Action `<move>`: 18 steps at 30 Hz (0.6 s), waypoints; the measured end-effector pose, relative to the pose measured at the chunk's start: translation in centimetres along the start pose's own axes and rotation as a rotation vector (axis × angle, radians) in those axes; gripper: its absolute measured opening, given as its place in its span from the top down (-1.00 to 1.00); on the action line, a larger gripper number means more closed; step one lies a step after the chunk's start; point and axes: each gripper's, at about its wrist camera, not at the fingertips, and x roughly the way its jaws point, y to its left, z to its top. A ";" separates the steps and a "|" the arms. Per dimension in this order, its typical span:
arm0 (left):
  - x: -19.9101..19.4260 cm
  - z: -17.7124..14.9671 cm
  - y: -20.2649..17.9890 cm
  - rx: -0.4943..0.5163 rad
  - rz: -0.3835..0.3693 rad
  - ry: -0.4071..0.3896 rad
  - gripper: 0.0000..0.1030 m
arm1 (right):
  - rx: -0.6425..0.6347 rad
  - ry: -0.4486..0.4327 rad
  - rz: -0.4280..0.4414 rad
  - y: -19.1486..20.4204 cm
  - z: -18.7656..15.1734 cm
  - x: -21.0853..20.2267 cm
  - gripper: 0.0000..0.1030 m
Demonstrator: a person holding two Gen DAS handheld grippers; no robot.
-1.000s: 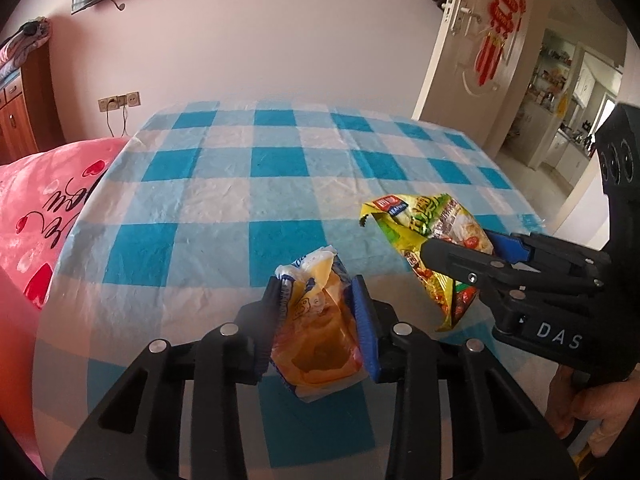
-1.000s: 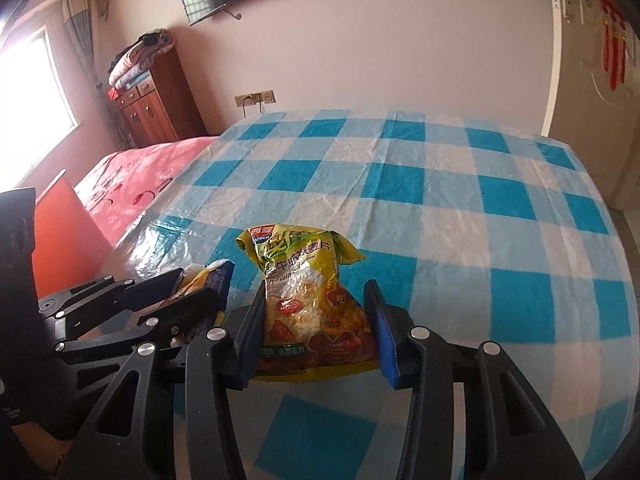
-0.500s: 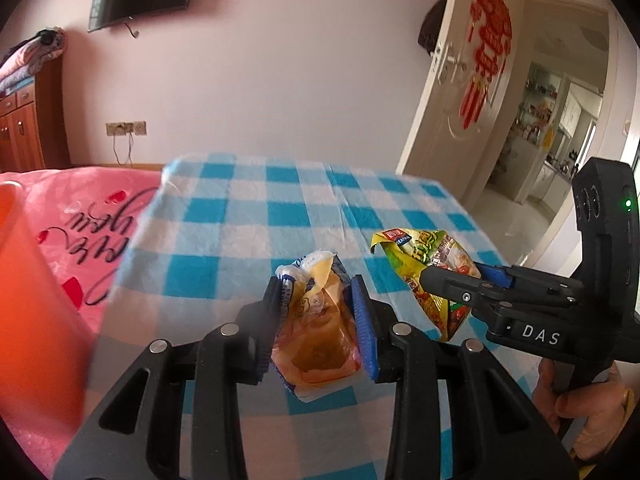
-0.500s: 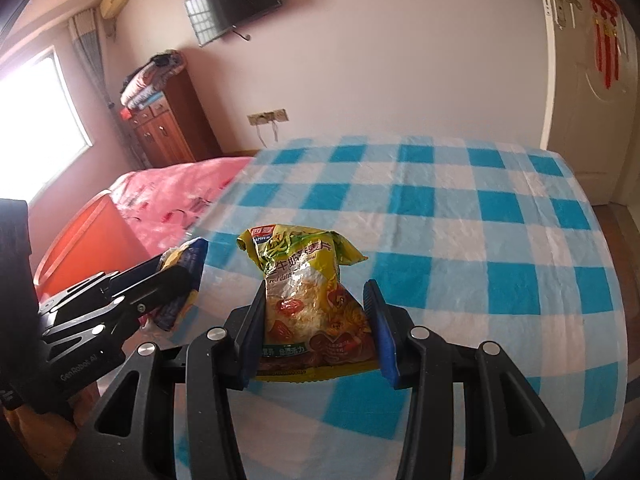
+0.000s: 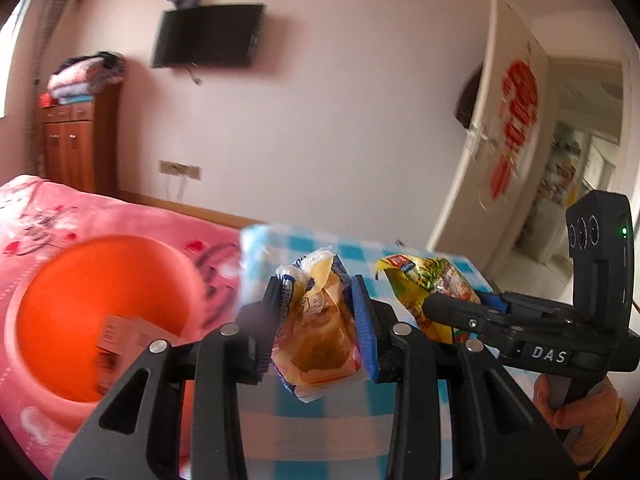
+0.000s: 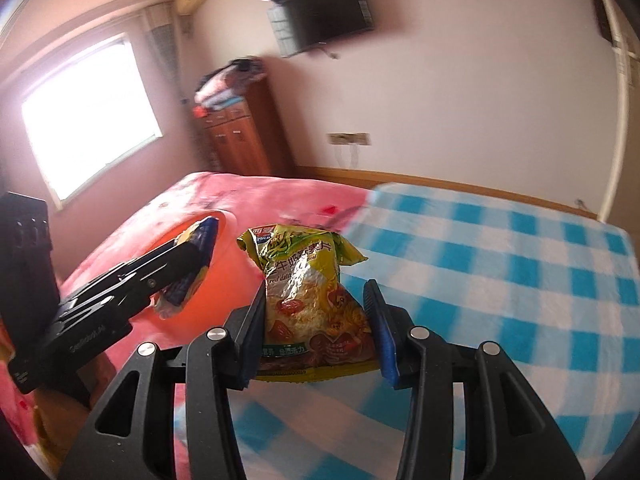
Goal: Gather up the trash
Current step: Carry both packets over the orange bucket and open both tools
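My left gripper (image 5: 316, 312) is shut on a crumpled yellow and blue wrapper (image 5: 320, 328) and holds it in the air beside an orange bin (image 5: 100, 320), which stands to its left. My right gripper (image 6: 318, 320) is shut on a yellow-green snack bag (image 6: 312, 304) and holds it above the table's left edge. The right gripper also shows in the left wrist view (image 5: 460, 304) with the snack bag (image 5: 428, 284). The left gripper shows in the right wrist view (image 6: 192, 256) over the orange bin (image 6: 228, 276).
The table (image 6: 520, 264) has a blue and white checked cloth. A bed with a pink blanket (image 5: 60, 216) lies behind the bin. A white label (image 5: 116, 336) lies inside the bin. A wooden cabinet (image 6: 236, 140) and an open door (image 5: 500, 160) stand further back.
Both grippers have swung left and lifted away from the table, each still holding its wrapper. The orange bin has come into full view to the left.
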 end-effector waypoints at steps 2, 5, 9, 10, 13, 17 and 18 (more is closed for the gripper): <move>-1.5 0.6 2.0 -0.018 0.046 -0.028 0.29 | -0.023 -0.001 0.046 2.1 1.1 0.8 0.09; -2.9 1.2 4.8 -0.046 0.109 -0.049 0.29 | -0.052 0.003 0.107 5.0 2.6 2.2 0.09; -3.6 1.4 8.0 -0.083 0.182 -0.058 0.29 | -0.073 0.011 0.171 8.4 4.3 4.6 0.09; -3.6 1.3 9.0 -0.098 0.201 -0.055 0.29 | -0.075 0.015 0.186 9.3 4.7 5.4 0.09; -3.0 1.0 10.8 -0.127 0.236 -0.043 0.26 | -0.092 0.029 0.208 11.2 5.1 7.4 0.05; -1.4 0.2 12.7 -0.162 0.305 -0.015 -0.28 | -0.094 0.071 0.186 12.6 5.1 11.1 -0.51; -1.2 -0.1 13.2 -0.177 0.311 -0.015 -0.35 | -0.081 0.071 0.177 12.2 5.0 11.6 -0.56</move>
